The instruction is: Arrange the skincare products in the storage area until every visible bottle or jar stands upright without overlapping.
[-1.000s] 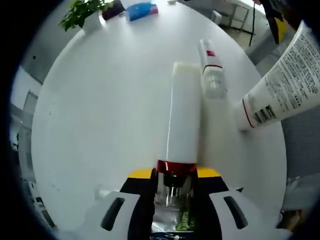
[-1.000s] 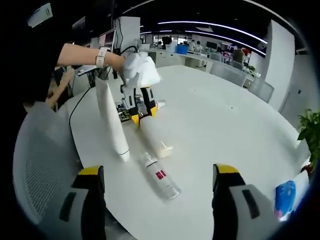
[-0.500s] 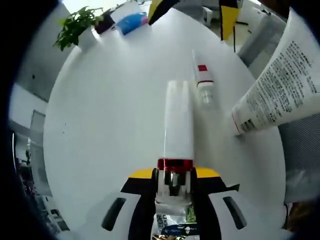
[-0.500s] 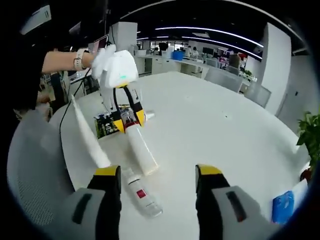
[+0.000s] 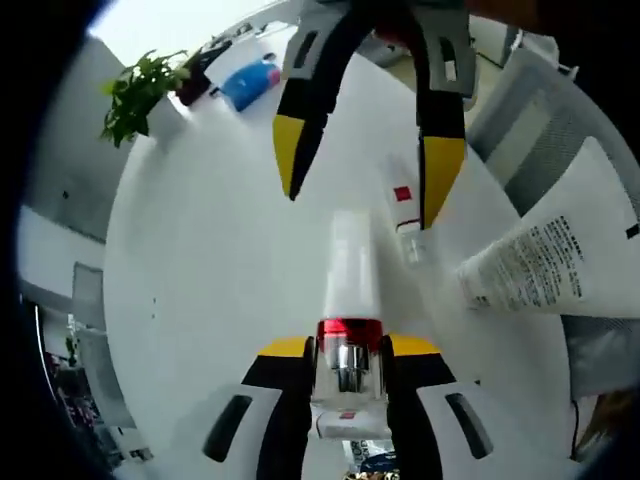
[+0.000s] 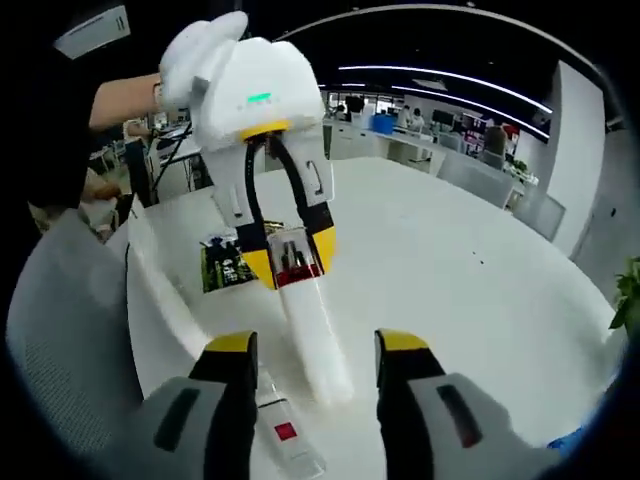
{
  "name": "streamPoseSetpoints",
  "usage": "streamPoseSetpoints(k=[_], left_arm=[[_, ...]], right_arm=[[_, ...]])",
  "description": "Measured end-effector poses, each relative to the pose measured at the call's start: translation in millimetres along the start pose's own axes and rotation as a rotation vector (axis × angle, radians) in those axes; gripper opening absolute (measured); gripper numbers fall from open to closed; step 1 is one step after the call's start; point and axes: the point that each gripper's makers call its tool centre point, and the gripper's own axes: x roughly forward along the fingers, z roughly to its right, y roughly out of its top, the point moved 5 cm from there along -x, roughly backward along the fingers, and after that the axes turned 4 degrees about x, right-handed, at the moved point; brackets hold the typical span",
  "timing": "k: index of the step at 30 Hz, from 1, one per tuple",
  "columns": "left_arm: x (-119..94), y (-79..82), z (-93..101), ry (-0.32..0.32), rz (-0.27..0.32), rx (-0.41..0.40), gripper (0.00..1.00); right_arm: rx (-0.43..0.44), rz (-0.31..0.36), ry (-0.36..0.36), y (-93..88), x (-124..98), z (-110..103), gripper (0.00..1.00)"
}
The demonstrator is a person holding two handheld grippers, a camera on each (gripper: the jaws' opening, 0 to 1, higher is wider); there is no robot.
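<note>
A long white bottle (image 5: 351, 270) with a red collar and clear cap is held at its cap end by my left gripper (image 5: 347, 352), which is shut on it. In the right gripper view the same bottle (image 6: 318, 340) slants down from the left gripper (image 6: 290, 258) toward the camera. My right gripper (image 6: 316, 346) is open, its yellow-tipped jaws standing either side of the bottle's far end without touching it. It enters the left gripper view from above as the right gripper (image 5: 360, 205). A small clear bottle (image 5: 404, 208) with a red label lies on the table. A white tube (image 5: 545, 262) stands at the right.
The round white table (image 5: 200, 260) carries a potted plant (image 5: 135, 88) and a blue packet (image 5: 250, 82) at its far edge. A green packet (image 6: 222, 262) lies behind the left gripper. A person's arm (image 6: 125, 100) reaches in, and a grey mesh chair (image 6: 60, 330) stands beside the table.
The right gripper has closed in on the left gripper and now flanks the white bottle's far end, with its jaws set narrower. The left gripper has lifted the bottle's cap end.
</note>
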Motion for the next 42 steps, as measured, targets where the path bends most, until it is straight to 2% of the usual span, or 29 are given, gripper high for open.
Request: streamPoseSetpoints(k=[3, 8, 10, 11, 18, 21, 25, 30, 34, 36, 39, 42], left_arm=[[0.0, 8.0, -2.9, -0.005, 0.001, 0.024, 0.24], [0.4, 22.9, -8.0, -0.023, -0.015, 0.076, 0.24], [0.2, 29.8, -9.4, -0.032, -0.020, 0.100, 0.24], [-0.3, 34.7, -9.8, -0.038, -0.025, 0.117, 0.24], [-3.6, 58.3, -9.7, -0.056, -0.032, 0.173, 0.24], [-4.2, 63.0, -8.9, -0.061, -0.039, 0.188, 0.24], [-6.4, 71.7, -7.9, -0.058, -0.034, 0.204, 0.24], [-8.5, 83.7, -6.1, -0.072, -0.035, 0.233, 0.24], [-10.6, 91.7, -6.2, -0.066, 0.021, 0.245, 0.25], [-13.5, 96.1, -9.4, -0.052, 0.075, 0.192, 0.25], [-16.0, 90.8, -22.1, -0.063, 0.153, 0.143, 0.31], [-17.7, 84.3, -14.7, -0.073, 0.170, 0.132, 0.35]], right_arm=[[-0.034, -0.007, 0.008, -1.5, 10.2, -0.3, 0.46], [-0.020, 0.001, 0.020, -3.9, 20.1, 4.7, 0.42], [-0.038, -0.009, 0.024, -7.4, 24.9, 7.0, 0.41], [-0.044, -0.034, 0.022, -11.1, 27.5, 9.6, 0.40], [-0.044, -0.032, 0.035, -13.7, 28.2, 14.1, 0.35], [-0.035, -0.009, 0.014, -15.0, 24.6, 18.2, 0.31], [-0.047, 0.047, 0.022, -18.3, 17.9, 18.0, 0.29], [-0.020, 0.125, 0.021, -20.7, 11.9, 18.1, 0.28], [0.031, 0.181, 0.037, -26.0, 5.1, 19.2, 0.28], [0.046, 0.192, 0.031, -28.1, 2.5, 20.1, 0.28], [0.075, 0.232, 0.025, -31.1, -1.9, 22.6, 0.28], [0.088, 0.254, 0.023, -34.6, -6.0, 22.1, 0.28]])
